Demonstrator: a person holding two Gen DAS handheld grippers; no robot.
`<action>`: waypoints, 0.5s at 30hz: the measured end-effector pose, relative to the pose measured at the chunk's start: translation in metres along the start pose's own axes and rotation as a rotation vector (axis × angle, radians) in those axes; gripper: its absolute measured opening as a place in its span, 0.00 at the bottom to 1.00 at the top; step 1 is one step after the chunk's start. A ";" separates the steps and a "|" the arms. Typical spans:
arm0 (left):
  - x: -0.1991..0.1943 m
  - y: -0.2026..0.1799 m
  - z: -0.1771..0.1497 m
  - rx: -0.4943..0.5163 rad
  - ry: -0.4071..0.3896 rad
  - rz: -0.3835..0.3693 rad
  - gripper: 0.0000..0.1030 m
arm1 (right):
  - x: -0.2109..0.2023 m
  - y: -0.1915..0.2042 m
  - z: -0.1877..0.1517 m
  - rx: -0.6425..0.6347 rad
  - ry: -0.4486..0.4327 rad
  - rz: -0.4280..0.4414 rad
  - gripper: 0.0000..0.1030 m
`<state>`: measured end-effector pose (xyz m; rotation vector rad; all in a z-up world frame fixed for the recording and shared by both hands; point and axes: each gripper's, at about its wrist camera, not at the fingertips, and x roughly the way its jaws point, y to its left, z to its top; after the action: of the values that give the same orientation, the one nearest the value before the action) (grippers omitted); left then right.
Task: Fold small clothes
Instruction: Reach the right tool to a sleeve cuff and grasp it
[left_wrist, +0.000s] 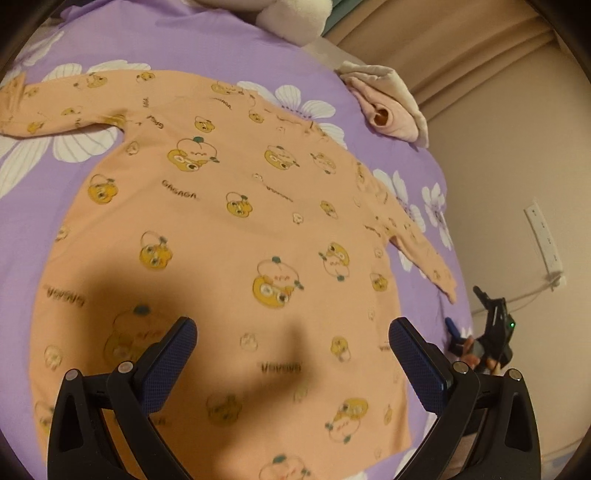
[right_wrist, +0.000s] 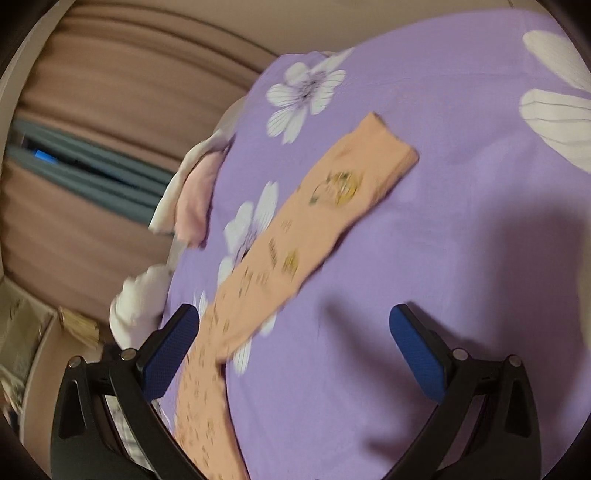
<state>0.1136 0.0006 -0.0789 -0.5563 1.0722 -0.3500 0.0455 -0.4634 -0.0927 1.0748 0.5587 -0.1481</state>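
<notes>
Looking down my left wrist view, I see the peach top (left_wrist: 236, 229) spread flat across the purple floral bedsheet (left_wrist: 229, 48), filling the middle of the frame, both sleeves out. My left gripper (left_wrist: 292, 341) hangs over its lower part, spread wide, pinching nothing. At the upper right, a folded pink garment (left_wrist: 388, 107) lies at the bed's edge. In the right wrist view, my right gripper (right_wrist: 294, 326) is likewise spread, above one sleeve (right_wrist: 317, 221) running diagonally through the centre.
</notes>
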 end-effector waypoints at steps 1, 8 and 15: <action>0.002 -0.001 0.002 0.001 0.002 0.009 1.00 | 0.003 -0.001 0.006 0.006 -0.007 -0.002 1.00; 0.017 -0.011 0.018 0.029 0.002 0.048 1.00 | 0.032 -0.005 0.054 0.069 -0.053 -0.016 0.94; 0.030 -0.019 0.024 0.056 0.021 0.054 1.00 | 0.041 -0.020 0.074 0.119 -0.097 -0.009 0.59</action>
<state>0.1478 -0.0246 -0.0808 -0.4744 1.0921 -0.3380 0.0998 -0.5311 -0.1032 1.1745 0.4720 -0.2426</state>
